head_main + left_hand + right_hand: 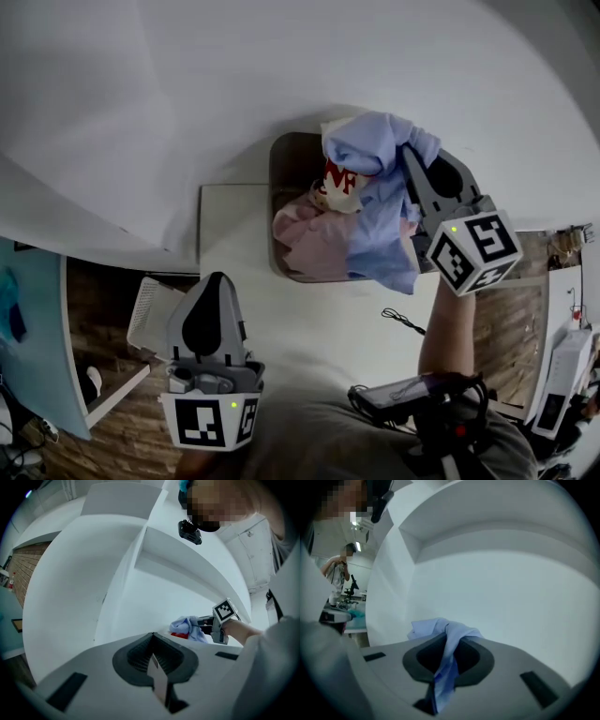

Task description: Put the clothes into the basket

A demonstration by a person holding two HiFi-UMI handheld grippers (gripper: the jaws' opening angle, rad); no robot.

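A dark basket (279, 159) stands at the far edge of the white table (234, 234). In it lie a pink garment (309, 239) and a white one with red print (339, 183). My right gripper (408, 155) hangs over the basket, shut on a light blue garment (380, 202) that drapes down over the pile; the cloth (443, 667) runs between its jaws in the right gripper view. My left gripper (211, 300) is held low at the near left, off the table, its jaws shut (153, 660) with nothing between them.
A black cable (403, 322) lies on the table near the person's right forearm (445, 328). White wall rises behind the basket. A white slatted object (145, 314) stands on the wooden floor at the left, and a white box (567, 361) at the right.
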